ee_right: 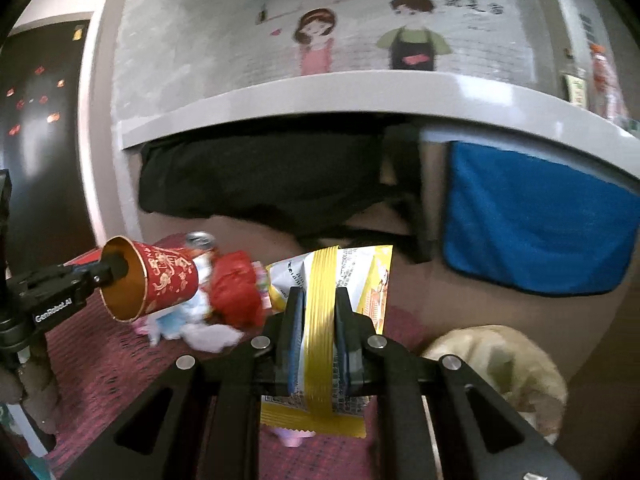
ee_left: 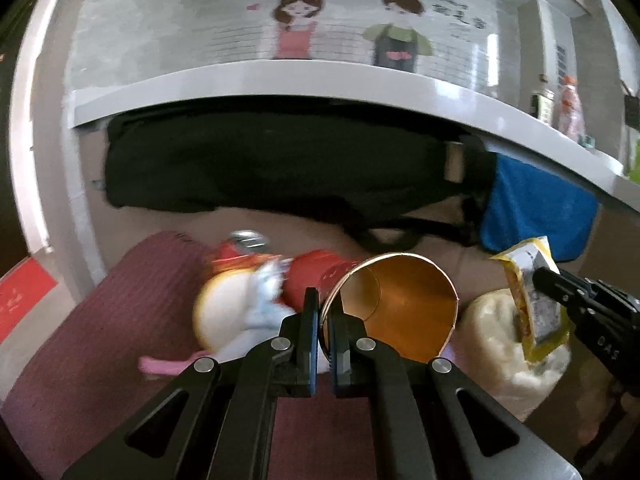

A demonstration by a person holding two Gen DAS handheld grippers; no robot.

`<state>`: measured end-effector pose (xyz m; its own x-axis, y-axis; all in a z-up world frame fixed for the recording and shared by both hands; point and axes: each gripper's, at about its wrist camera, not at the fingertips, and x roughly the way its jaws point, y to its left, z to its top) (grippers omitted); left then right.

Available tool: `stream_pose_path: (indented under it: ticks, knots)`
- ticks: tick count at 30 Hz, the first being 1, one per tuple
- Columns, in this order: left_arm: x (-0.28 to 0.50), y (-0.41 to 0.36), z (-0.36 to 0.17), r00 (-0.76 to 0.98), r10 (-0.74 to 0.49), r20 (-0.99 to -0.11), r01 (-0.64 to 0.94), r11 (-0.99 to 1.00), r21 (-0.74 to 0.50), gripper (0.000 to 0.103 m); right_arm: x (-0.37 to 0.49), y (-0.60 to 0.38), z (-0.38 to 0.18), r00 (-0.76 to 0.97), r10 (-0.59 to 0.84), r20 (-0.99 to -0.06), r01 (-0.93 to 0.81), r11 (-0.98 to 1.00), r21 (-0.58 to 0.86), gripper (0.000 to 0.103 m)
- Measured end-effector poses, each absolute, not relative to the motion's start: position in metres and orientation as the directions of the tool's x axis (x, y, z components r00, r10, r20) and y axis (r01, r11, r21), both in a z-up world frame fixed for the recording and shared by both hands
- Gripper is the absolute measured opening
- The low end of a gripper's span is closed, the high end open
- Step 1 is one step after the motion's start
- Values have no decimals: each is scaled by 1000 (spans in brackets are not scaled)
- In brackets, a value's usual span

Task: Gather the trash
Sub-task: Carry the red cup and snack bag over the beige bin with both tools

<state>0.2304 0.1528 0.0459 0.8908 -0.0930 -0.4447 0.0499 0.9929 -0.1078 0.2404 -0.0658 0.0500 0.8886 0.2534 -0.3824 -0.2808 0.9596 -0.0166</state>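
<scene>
Up close in the left wrist view, the left gripper (ee_left: pixel 325 312) pinches the paper cup (ee_left: pixel 400 304) by its rim, mouth toward the camera; in the right wrist view, the right gripper (ee_right: pixel 318 320) clamps the yellow snack wrapper (ee_right: pixel 324 280) upright, remaining litter (ee_right: pixel 236 300) lying left on the mat (ee_right: pixel 100 360), nearer the left hand.

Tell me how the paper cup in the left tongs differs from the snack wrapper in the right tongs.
The paper cup is a rigid open cone, red with gold print outside and gold inside; the snack wrapper is a flat, crinkled yellow-and-white packet. The left tongs pinch the cup by its rim, one finger inside; the right tongs clamp the wrapper across its flat middle. The cup lies sideways; the wrapper stands on end. Both are held clear of the maroon mat.
</scene>
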Motion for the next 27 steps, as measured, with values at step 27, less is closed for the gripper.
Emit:
stream_pose_path:
  ticks: [27]
  knots:
    - [325, -113, -22, 699, -393, -598, 411, 905, -114, 4, 267, -286, 7, 889, -16, -458, 34, 999, 31, 13]
